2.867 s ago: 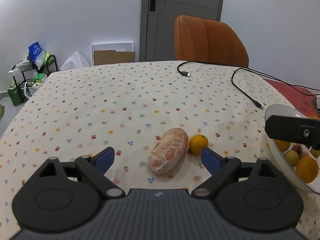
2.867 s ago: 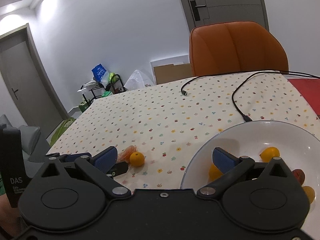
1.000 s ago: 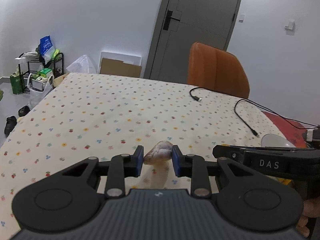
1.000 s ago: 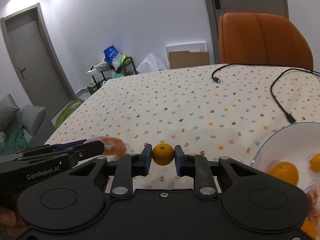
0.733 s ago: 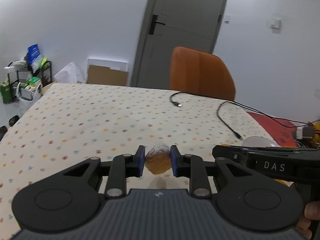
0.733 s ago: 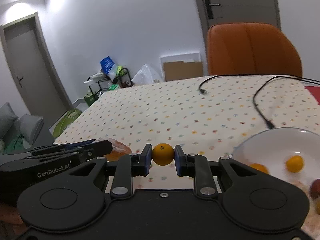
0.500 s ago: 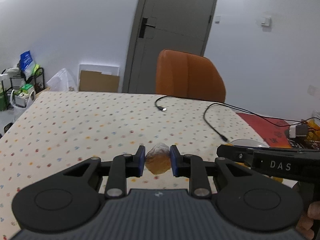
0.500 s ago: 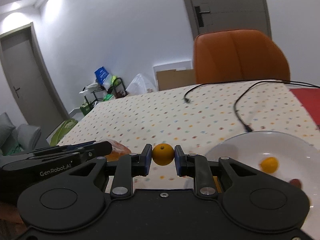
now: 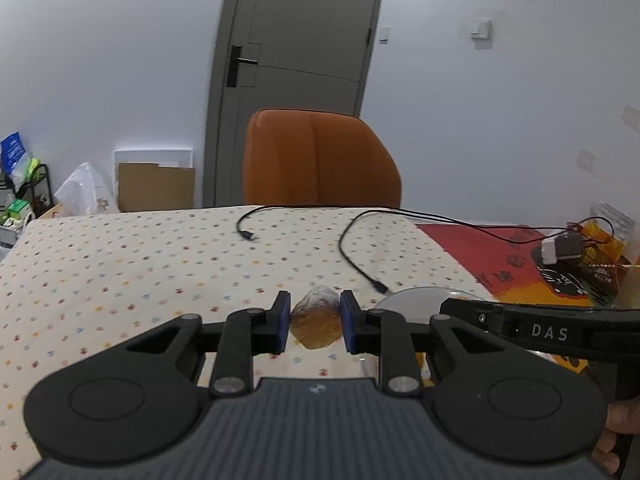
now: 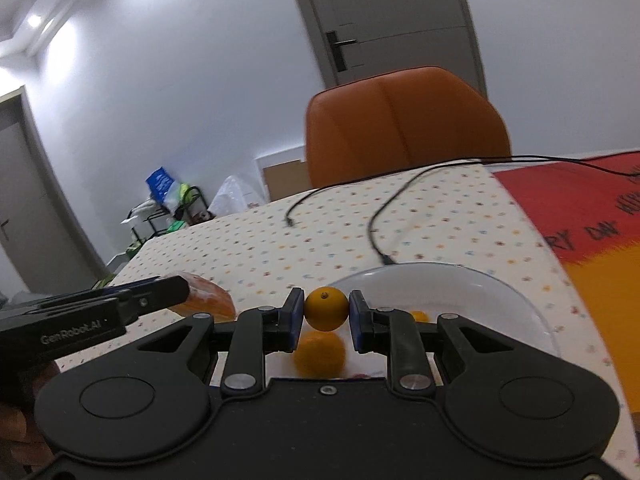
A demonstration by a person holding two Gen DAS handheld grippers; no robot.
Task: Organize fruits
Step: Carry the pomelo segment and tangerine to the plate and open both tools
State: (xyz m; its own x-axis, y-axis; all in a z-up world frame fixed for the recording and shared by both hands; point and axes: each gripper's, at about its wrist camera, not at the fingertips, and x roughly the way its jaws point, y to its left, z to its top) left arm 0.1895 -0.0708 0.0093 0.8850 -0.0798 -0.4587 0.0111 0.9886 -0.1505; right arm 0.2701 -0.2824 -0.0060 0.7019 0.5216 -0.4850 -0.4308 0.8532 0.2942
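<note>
My left gripper [image 9: 314,324] is shut on a net-wrapped orange fruit [image 9: 316,322], held above the dotted tablecloth just left of the white bowl [image 9: 416,300]. In the right wrist view my right gripper [image 10: 326,314] is shut on a small orange [image 10: 326,307], held over the near left part of the white bowl [image 10: 480,292]. Below it in the bowl lie an orange [image 10: 320,354] and a smaller fruit [image 10: 418,315]. The left gripper with the wrapped fruit [image 10: 208,300] shows at the left of that view.
Two black cables [image 9: 360,256] run across the table behind the bowl. An orange chair [image 9: 320,160] stands at the far edge. A red mat [image 10: 580,216] lies to the right with a charger and packet [image 9: 560,248] on it. A hand [image 9: 612,440] shows at the lower right.
Both grippers closed on their fruits, lifted them off the table and moved right toward the bowl; the small orange now hangs over the bowl's near part.
</note>
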